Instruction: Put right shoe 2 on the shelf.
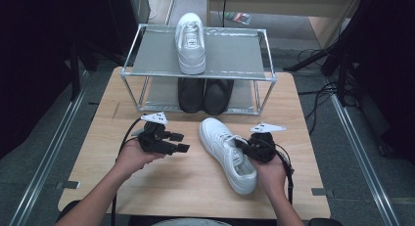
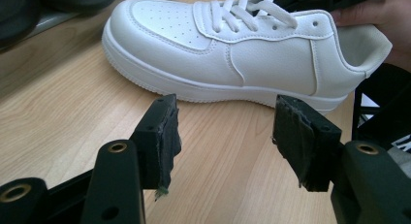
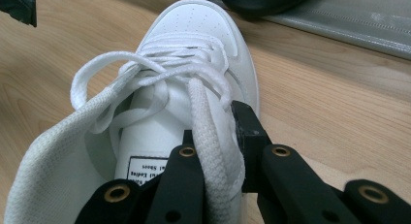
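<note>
Right now the right gripper (image 3: 213, 151) is clamped on the side wall of the white sneaker (image 1: 227, 152), one jaw inside the opening and one outside, with a lace (image 3: 206, 132) draped between them. That shoe lies on the wooden table (image 1: 122, 152), just in front of the metal shoe rack (image 1: 198, 72), toe pointing toward it. Its partner (image 1: 190, 42) already sits on the top shelf, and a black pair (image 1: 204, 95) fills the lower one.

The left gripper (image 2: 223, 136) hangs beside the shoe's flank, jaws wide apart, gripping nothing.

Here's the worry: that bite looks thin, on soft upper material near the collar. Lift from there and the heavy sole could swing down, or the wall could slip out of the pads. The trapped lace might also pull free and loosen the hold. And on the way up, a dangling toe could catch the rack's front bar or nudge the sneaker already parked on top.
</note>
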